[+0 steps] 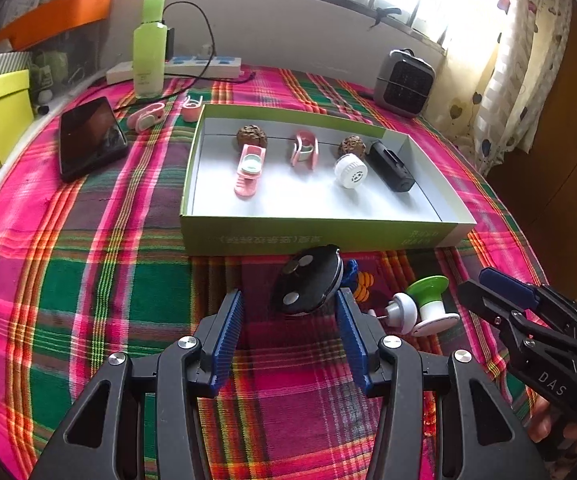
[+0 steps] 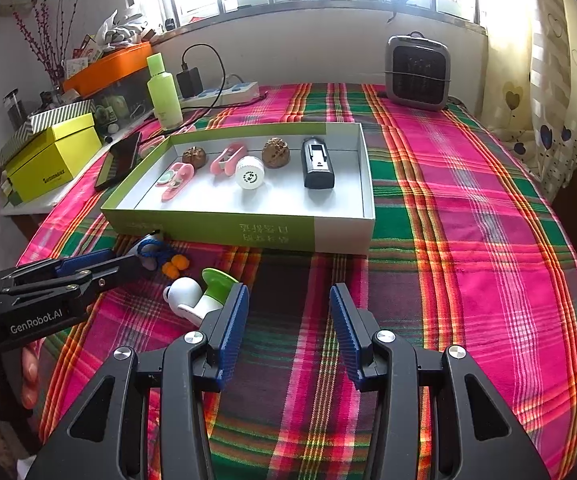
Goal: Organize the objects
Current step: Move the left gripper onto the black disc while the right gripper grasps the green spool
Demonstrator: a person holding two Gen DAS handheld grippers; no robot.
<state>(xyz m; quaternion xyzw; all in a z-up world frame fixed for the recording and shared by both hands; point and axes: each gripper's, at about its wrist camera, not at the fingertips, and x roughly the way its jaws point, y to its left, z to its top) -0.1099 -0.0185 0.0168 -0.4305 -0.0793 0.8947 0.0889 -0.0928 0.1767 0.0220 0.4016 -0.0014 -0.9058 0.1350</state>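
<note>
My left gripper (image 1: 290,300) is open over the plaid cloth, just in front of the green box tray (image 1: 316,236). A black disc with metal studs (image 1: 310,280) lies tilted at its fingertips, against the right pad and apart from the left one. A blue cord and orange beads (image 1: 362,284) lie just behind the disc. My right gripper (image 2: 290,294) is open with nothing between its pads. A green and white spool (image 2: 214,284) and a white round piece (image 2: 184,292) lie beside its left finger. The tray (image 2: 216,228) holds two walnuts, pink clips, a white cap and a black device.
A phone (image 1: 88,138), a green bottle (image 1: 150,48) and a power strip (image 1: 204,66) lie left of and behind the tray. A small heater (image 2: 416,72) stands at the back right. A yellow box (image 2: 54,156) sits at the left edge. Bare cloth stretches to the right.
</note>
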